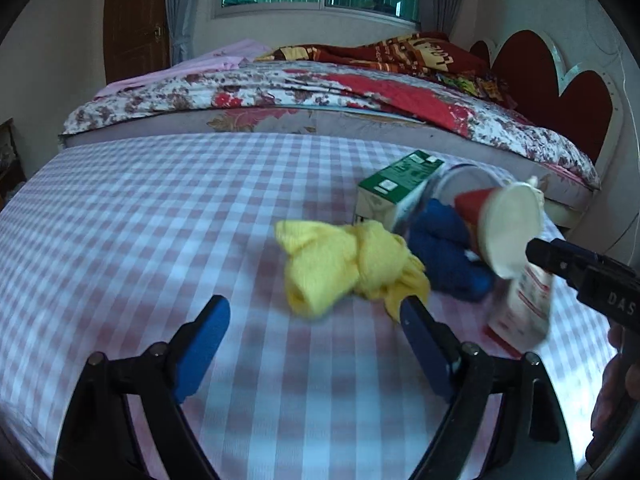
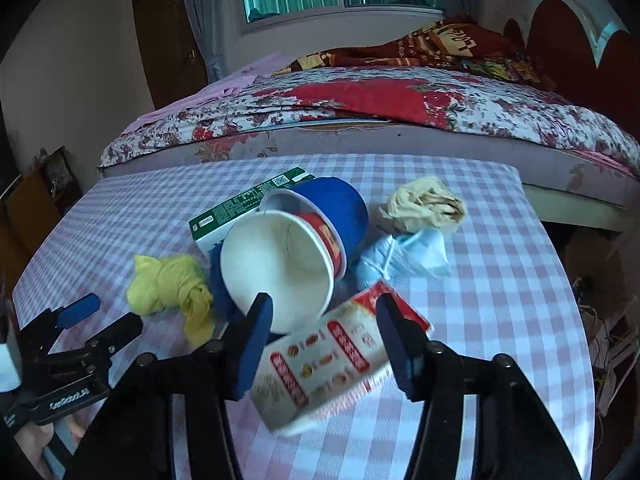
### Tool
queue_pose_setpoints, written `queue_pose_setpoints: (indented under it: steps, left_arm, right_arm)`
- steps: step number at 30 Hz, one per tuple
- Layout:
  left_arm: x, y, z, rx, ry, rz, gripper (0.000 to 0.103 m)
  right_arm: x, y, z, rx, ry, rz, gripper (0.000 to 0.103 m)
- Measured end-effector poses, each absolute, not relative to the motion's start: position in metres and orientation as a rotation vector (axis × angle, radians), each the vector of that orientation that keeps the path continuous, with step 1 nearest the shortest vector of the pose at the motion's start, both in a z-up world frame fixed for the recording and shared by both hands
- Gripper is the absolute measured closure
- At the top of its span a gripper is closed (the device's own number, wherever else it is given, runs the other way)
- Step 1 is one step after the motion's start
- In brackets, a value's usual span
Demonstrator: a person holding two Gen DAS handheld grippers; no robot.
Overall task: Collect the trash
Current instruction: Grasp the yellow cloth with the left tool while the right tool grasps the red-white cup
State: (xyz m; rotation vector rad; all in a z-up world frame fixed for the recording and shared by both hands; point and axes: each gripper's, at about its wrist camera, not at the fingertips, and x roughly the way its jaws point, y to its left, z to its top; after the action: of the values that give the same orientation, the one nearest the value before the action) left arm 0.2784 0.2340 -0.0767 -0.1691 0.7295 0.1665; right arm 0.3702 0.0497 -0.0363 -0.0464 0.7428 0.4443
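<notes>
Writing: "DAS" on right tool [image 1: 532, 254] | left tool [image 1: 316, 312] spread | right tool straddles carton [image 2: 324, 356], grip unclear

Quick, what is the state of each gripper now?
Left gripper: open, holding nothing.
Right gripper: open around the red-and-white carton, not closed on it.

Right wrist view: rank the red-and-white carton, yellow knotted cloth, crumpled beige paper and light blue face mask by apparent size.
1. Red-and-white printed carton, though it lies nearest the camera, which inflates it.
2. Yellow knotted cloth.
3. Crumpled beige paper and light blue face mask look alike, so they are unranked.
</notes>
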Motion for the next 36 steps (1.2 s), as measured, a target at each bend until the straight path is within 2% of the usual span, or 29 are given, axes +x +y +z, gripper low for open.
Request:
queue_pose_setpoints:
  steps: [1,6,10,12,17,20,36]
  left_arm:
    - [0.285,0.236,-0.08,-0.176,0.739,0.154,0.016]
    - [0.305,0.234,-0.083,-0.19,0.757,0.116,0.018]
    - [0.322,0.228,-0.085,-0.191,0.781,0.082,0.026]
    - [0.33,0.228,-0.087,-0.188,0.798,0.072,0.036]
    - [0.33,0.218,-0.085,-0.149,0.787,0.068,0.056]
    - [0.321,0.217,-0.08,-0.152,0.763,0.064,0.07]
    - [0.278,0.208,-0.057,-0.127,0.698,0.088,0.07]
  right_arm:
    - [0.372,0.05,-0.038,-0.042,0.744,0.446,0.052]
    - [0.38,0.053,-0.043,-0.04,0.751,0.473,0.07]
    - [0.384,0.052,-0.047,-0.035,0.759,0.486,0.084]
    - [0.385,0.051,-0.048,-0.031,0.764,0.492,0.091]
    - [0.386,0.051,-0.048,-0.016,0.768,0.503,0.093]
    - [0.382,0.048,-0.043,-0.004,0.752,0.504,0.099]
    - [0.35,0.029,-0.019,0.007,0.705,0.516,0.1]
